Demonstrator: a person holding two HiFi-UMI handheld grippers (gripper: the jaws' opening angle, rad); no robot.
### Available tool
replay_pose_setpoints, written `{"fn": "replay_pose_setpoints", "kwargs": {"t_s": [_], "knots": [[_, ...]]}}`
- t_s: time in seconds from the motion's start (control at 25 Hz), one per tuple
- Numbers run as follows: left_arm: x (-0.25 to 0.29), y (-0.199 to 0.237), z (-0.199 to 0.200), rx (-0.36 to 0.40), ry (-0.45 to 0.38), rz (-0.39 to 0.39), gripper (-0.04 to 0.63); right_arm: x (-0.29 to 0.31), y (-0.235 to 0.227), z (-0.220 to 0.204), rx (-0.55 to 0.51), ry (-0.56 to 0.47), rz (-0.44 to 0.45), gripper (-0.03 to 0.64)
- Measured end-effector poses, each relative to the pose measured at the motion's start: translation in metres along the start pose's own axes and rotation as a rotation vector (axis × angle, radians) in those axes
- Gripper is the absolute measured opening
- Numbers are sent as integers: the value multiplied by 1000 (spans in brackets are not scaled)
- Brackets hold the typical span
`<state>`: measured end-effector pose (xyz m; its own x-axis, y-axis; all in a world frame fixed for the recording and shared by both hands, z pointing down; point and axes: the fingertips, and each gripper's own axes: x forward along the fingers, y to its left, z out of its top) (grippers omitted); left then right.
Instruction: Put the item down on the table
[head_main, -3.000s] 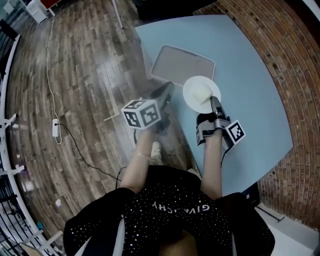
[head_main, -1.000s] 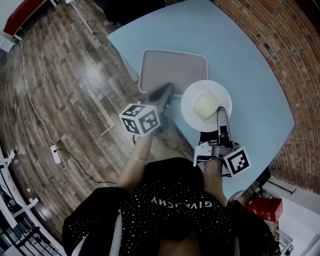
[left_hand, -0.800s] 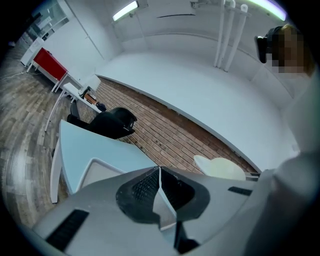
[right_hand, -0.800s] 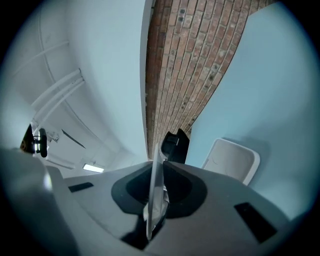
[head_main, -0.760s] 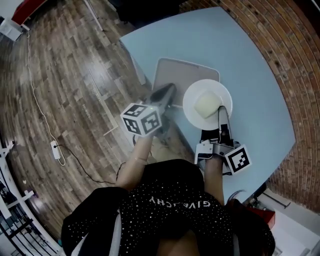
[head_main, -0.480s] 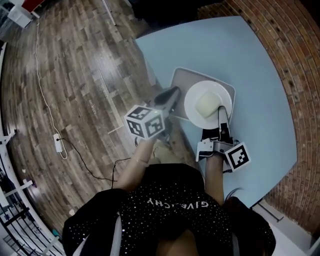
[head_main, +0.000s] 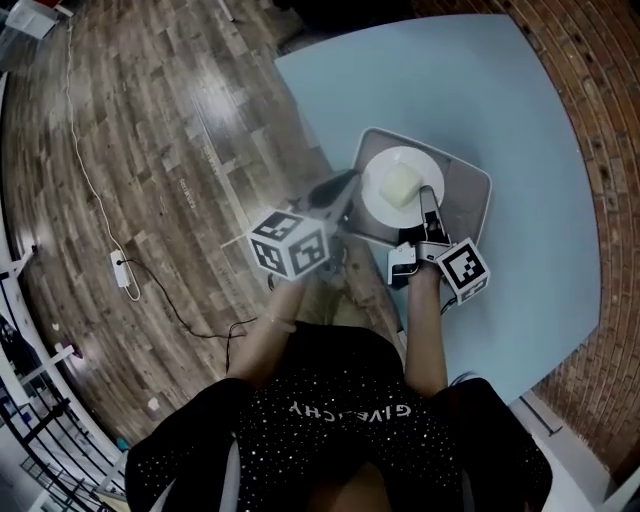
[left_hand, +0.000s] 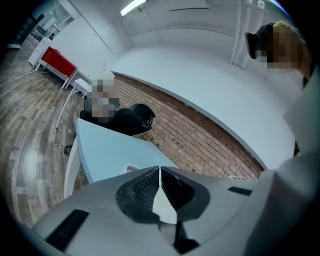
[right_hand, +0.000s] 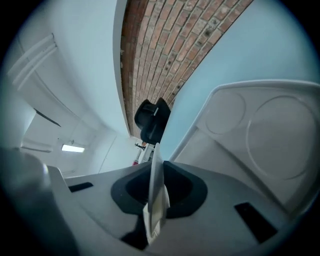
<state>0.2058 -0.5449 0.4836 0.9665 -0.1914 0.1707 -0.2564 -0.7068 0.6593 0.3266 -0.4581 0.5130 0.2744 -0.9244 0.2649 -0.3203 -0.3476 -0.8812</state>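
A white plate (head_main: 378, 205) carries a pale square block (head_main: 398, 185). It hovers over the left part of a grey tray (head_main: 466, 196) on the light blue table (head_main: 500, 90); whether it touches the tray I cannot tell. My right gripper (head_main: 424, 196) is shut on the plate's near rim. In the right gripper view the plate (right_hand: 155, 175) shows edge-on between the jaws, with the tray (right_hand: 260, 140) beside it. My left gripper (head_main: 343, 183) hangs at the table's left edge beside the tray, shut, its tips (left_hand: 160, 171) meeting on nothing.
Wooden floor with a white cable and power strip (head_main: 122, 268) lies to the left of the table. A brick wall (head_main: 600, 120) runs along the right. In the left gripper view a person in dark clothes (left_hand: 125, 117) sits at the table's far end.
My right gripper has carried the plate from the tray's near right corner to over the tray's left part. The left gripper has stayed shut beside the table edge.
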Motion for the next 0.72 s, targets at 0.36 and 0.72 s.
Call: {"fn": "replay_pose_setpoints", "kwargs": {"t_s": [0.36,0.72], "knots": [[9,21,-5,-19,68,-29,22,23,-48,-15,-191,94,-287,37],[17,18,26,40,82,-65,23,-23,-25,42,-290,-74,-335,301]]}}
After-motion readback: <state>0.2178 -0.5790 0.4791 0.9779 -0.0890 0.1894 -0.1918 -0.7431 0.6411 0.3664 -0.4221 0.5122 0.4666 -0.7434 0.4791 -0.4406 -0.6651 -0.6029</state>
